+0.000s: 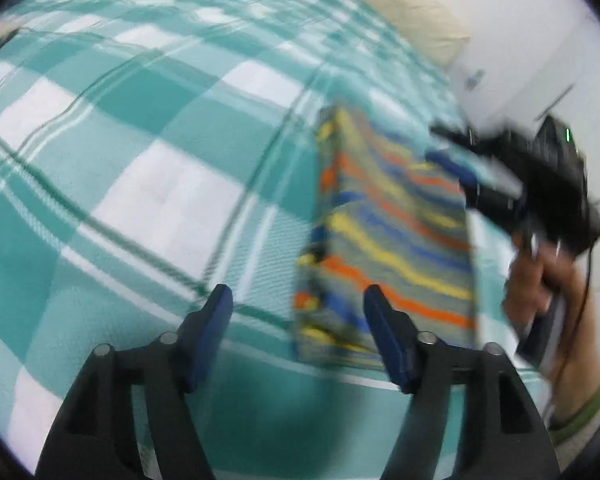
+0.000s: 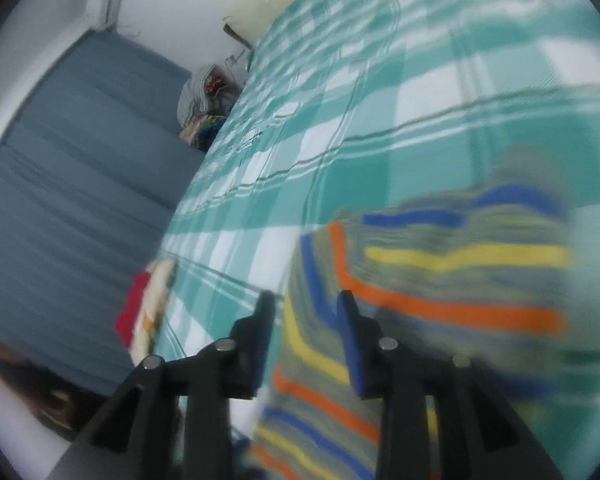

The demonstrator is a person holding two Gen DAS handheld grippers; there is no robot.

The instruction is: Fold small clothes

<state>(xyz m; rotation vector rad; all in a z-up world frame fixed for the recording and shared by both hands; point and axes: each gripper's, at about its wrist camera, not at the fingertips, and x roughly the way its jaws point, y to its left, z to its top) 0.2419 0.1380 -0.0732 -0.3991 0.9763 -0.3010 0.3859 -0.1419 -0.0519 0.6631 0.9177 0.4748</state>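
Both views motion-blurred. Striped garment (image 1: 392, 248), grey w/ orange, yellow, blue stripes, lies folded into a long rectangle on the bed (image 1: 140, 152), which has a teal/white plaid blanket. In left wrist view the garment sits at approx 1-2 o'clock from centre, long axis running up-down.

Left hand-held gripper (image 1: 298, 300): released, jaws wide apart, nothing between the pads. Its right finger overlaps the garment's lower edge in view; contact can't tell.

Right hand-held gripper (image 2: 306, 304): jaws partly apart, no cloth pinched between them, so released. Garment (image 2: 440, 280) fills the 3-5 o'clock area of right wrist view, passing under/behind the right finger. Seen from the left wrist cam, the right hand-held gripper (image 1: 456, 168) is at 3 o'clock over the garment's far right corner, held by a hand (image 1: 532, 276); green cuff at the wrist.

Other: cream pillow (image 1: 420, 4) at 1 o'clock by the wall. Grey mattress (image 2: 80, 168) beside bed at 9 o'clock, pile of clothes (image 2: 204, 100) at 11 o'clock, red/cream cloth (image 2: 148, 308) at bed edge, approx 8 o'clock.
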